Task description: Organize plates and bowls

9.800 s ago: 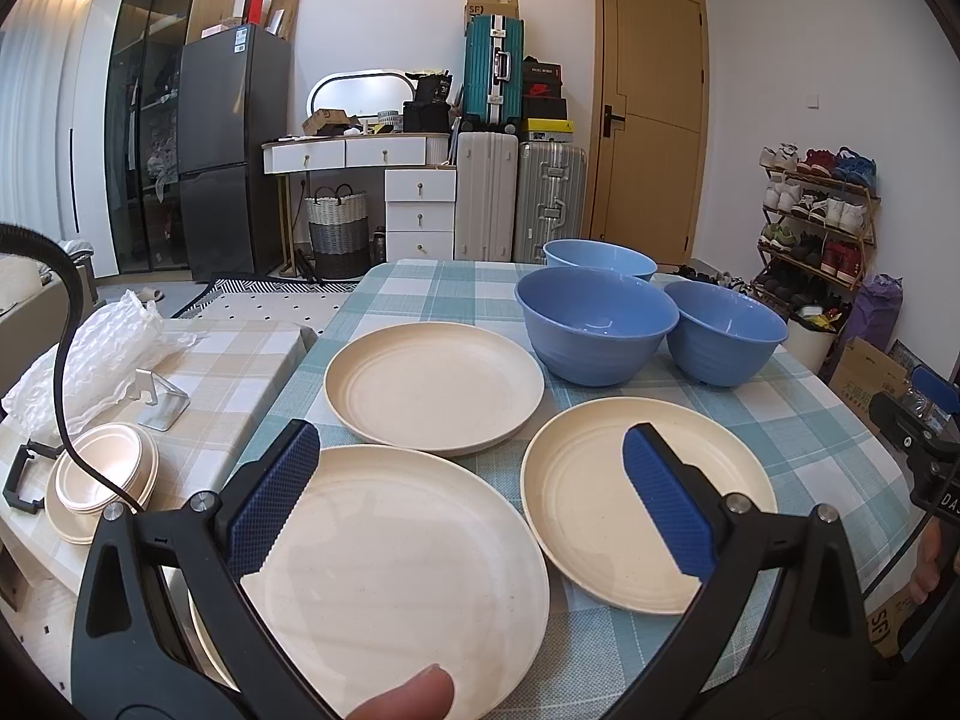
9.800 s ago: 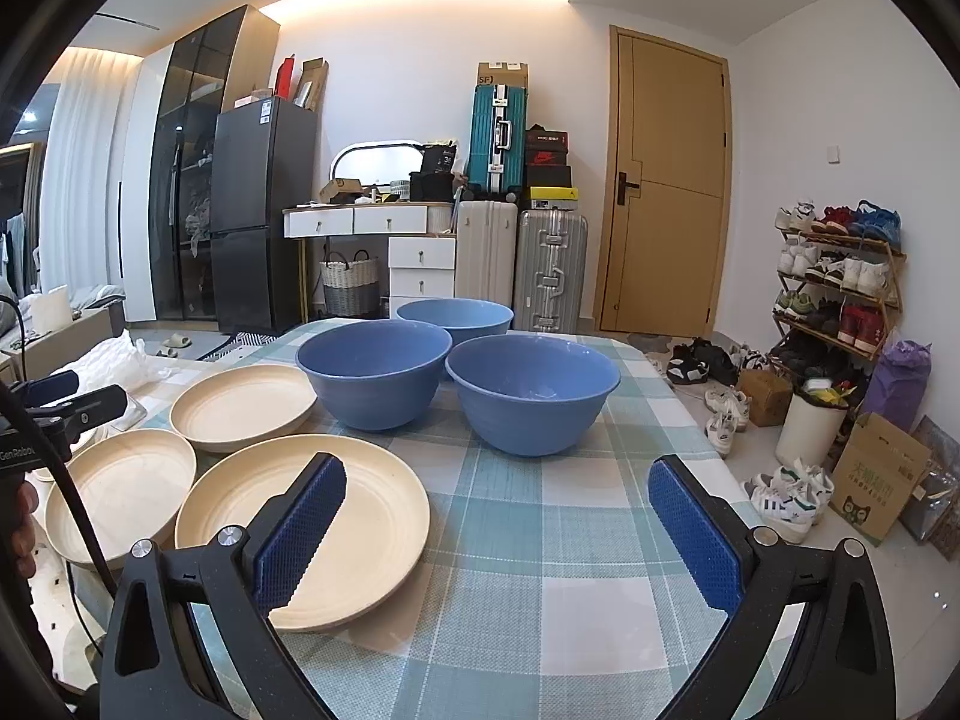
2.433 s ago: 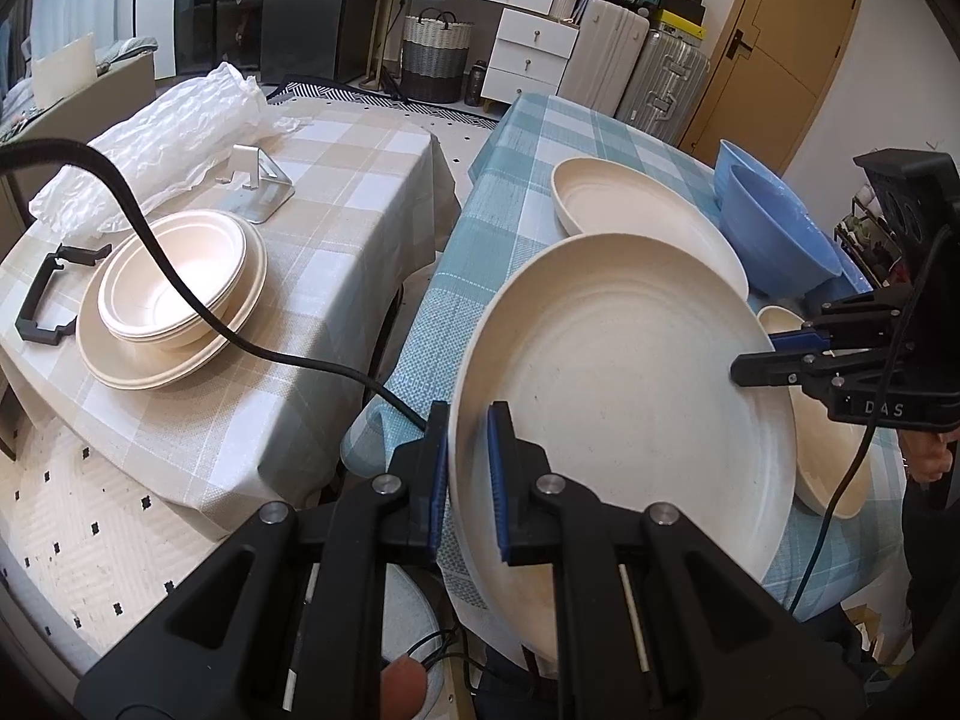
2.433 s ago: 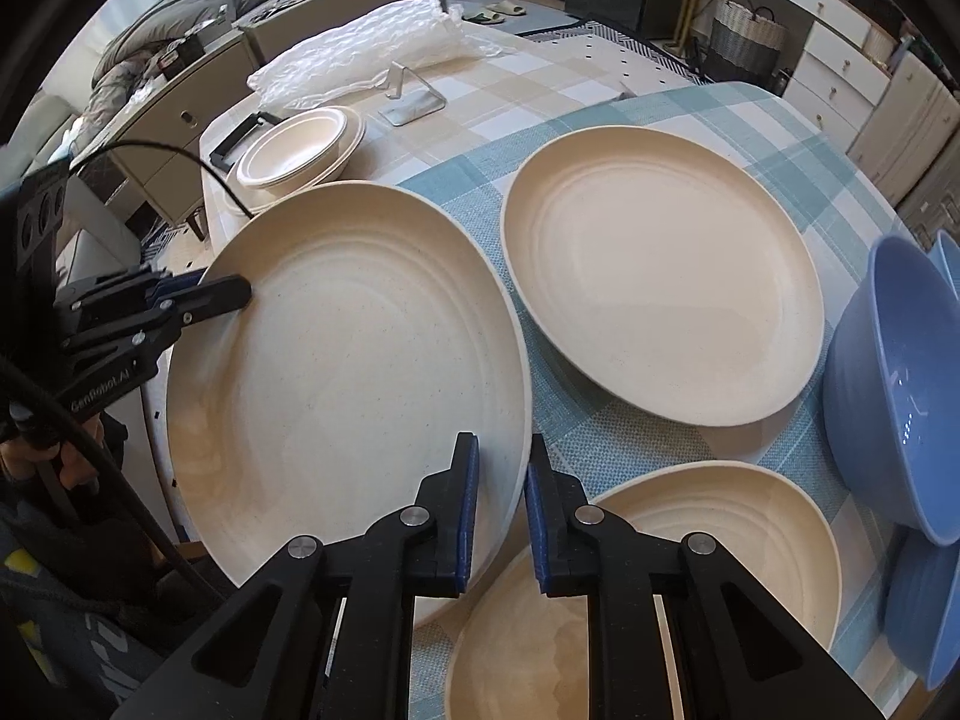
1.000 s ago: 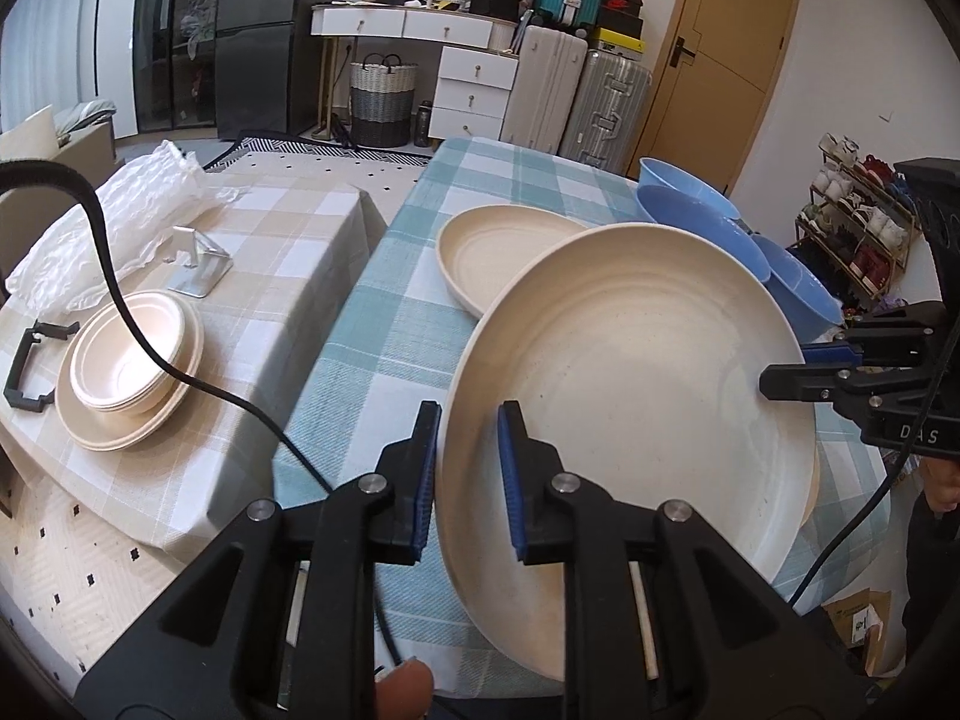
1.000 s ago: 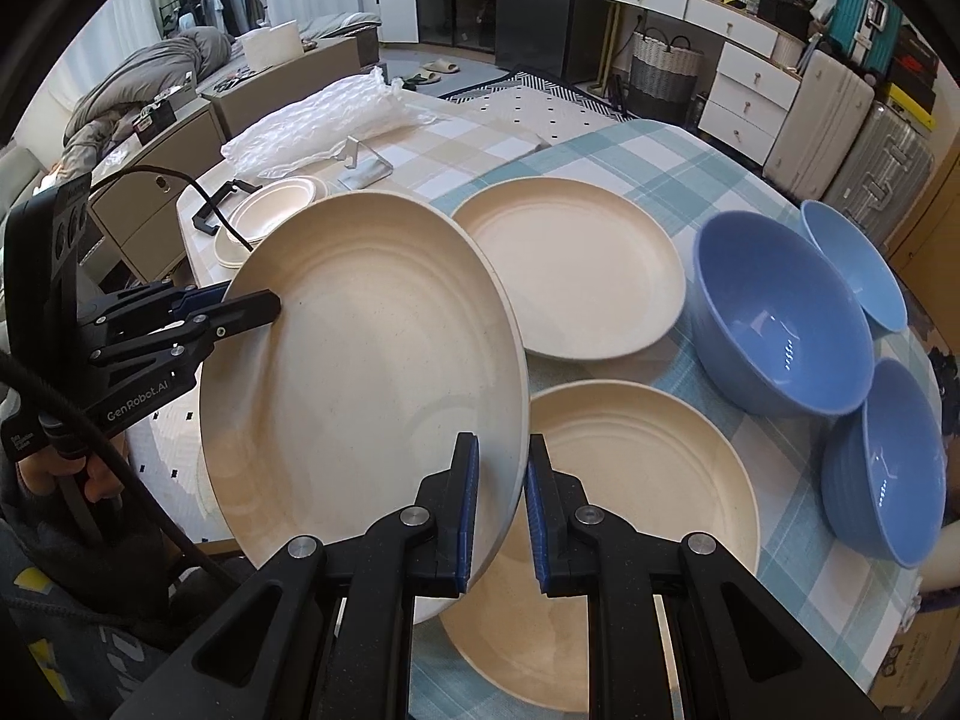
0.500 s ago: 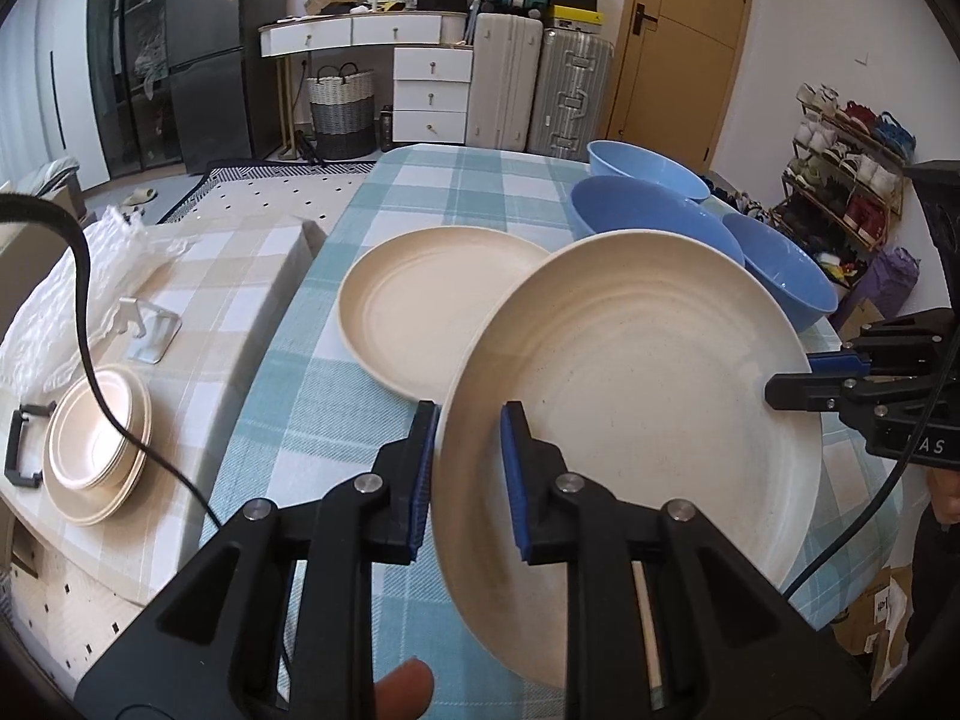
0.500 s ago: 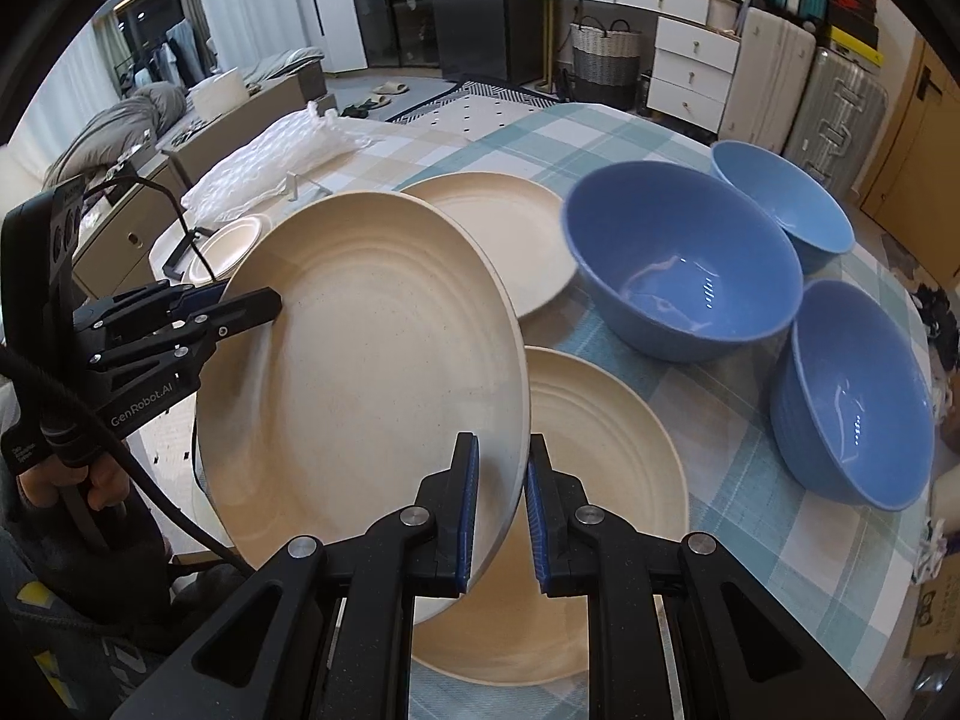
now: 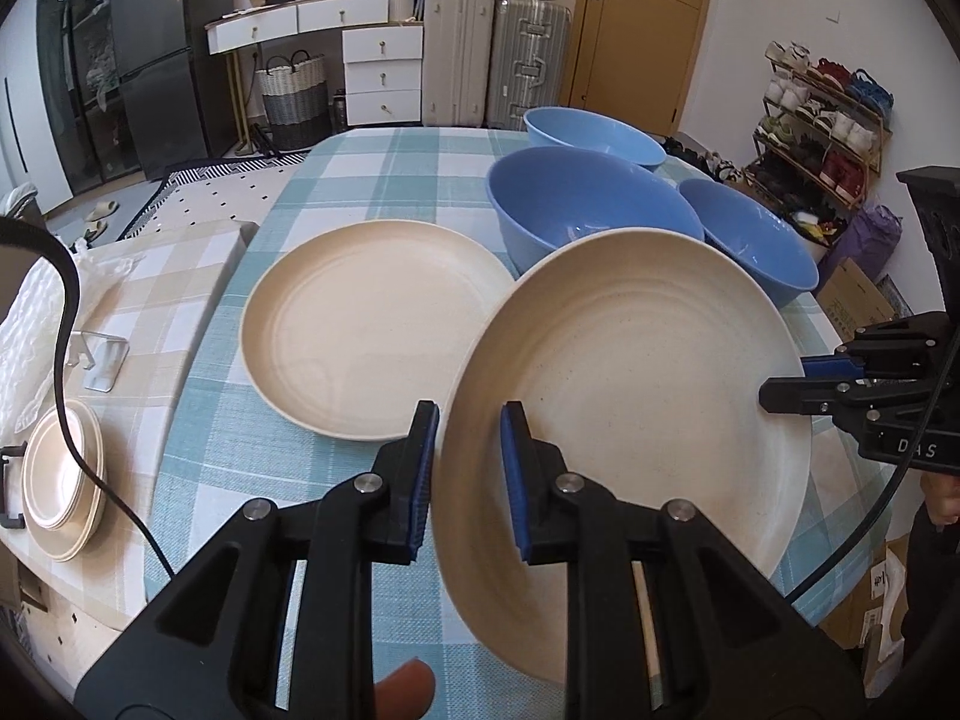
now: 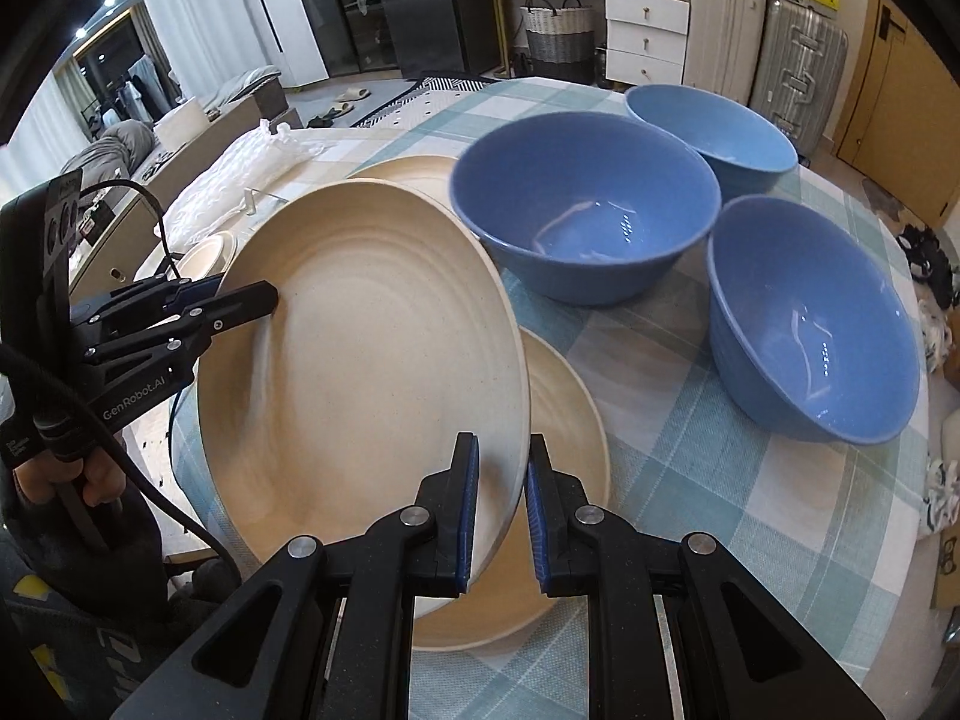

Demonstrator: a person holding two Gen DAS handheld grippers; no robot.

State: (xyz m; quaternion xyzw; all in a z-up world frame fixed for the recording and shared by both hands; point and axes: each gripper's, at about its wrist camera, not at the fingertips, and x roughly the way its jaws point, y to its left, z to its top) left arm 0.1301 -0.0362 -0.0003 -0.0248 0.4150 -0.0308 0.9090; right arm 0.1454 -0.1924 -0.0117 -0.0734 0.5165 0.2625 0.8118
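Both claws grip the same cream plate (image 9: 630,396) by opposite edges: the left claw (image 9: 468,474) is clamped on its near rim in the left wrist view, and the right claw (image 10: 501,504) is clamped on the rim at the other side. The plate hangs tilted above the worktop (image 9: 384,174) with the blue-green check cloth, and it is partly over a second cream plate (image 10: 564,414) that lies flat under it. A third cream plate (image 9: 372,330) lies beside, on the left, apart from the carried one. Three blue bowls stand separate behind the plates: the big bowl (image 10: 588,210), the far bowl (image 10: 714,126) and the right bowl (image 10: 810,324). None is inside another. In my judgement the task is only in its beginning: no plate is yet stacked and no bowl is nested. The step in hand seems to be to lower the carried plate on the plate below. After this one more plate and all three bowls are left to gather.
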